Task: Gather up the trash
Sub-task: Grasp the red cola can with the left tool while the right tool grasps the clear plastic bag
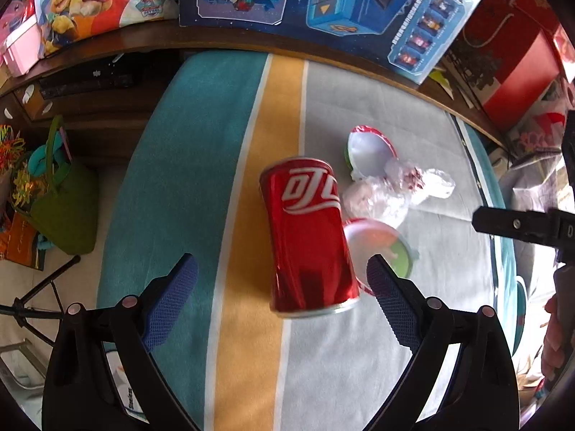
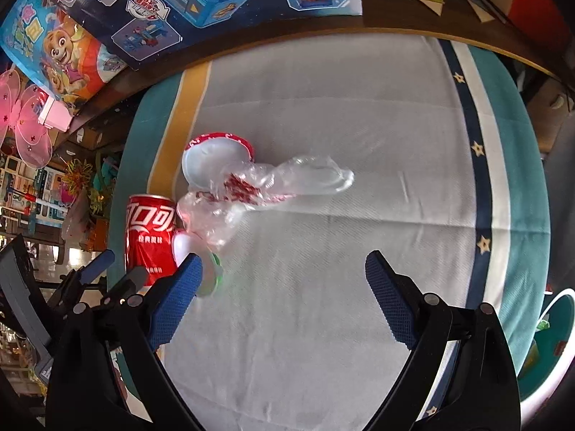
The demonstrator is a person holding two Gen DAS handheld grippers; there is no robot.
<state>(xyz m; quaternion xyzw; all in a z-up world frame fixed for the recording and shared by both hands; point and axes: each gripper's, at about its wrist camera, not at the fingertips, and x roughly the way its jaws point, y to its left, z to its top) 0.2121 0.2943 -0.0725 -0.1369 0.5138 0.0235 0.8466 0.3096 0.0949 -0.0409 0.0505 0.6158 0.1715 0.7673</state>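
Observation:
A red cola can (image 1: pixel 309 237) stands upright on the striped tablecloth (image 1: pixel 251 359). My left gripper (image 1: pixel 282 273) is open, and the can's base sits between its blue fingertips, nearer the right one. Behind the can lie a crumpled clear plastic wrapper (image 1: pixel 391 194), a red-rimmed white lid (image 1: pixel 370 151) and a green-rimmed lid (image 1: pixel 388 244). My right gripper (image 2: pixel 284 265) is open over bare cloth with nothing between its fingers. Its view has the wrapper (image 2: pixel 269 183), the red-rimmed lid (image 2: pixel 212 158) and the can (image 2: pixel 151 237) ahead and to the left, with the left gripper (image 2: pixel 118 273) at the can.
Toy boxes (image 1: pixel 323 3) and a cartoon bag (image 1: pixel 93 3) line the wooden ledge behind the table. A green bag (image 1: pixel 64 212) hangs off the left side. A teal bin with a white rim (image 2: pixel 553 323) stands beyond the table's right edge. A hand (image 1: pixel 557 334) shows at the right.

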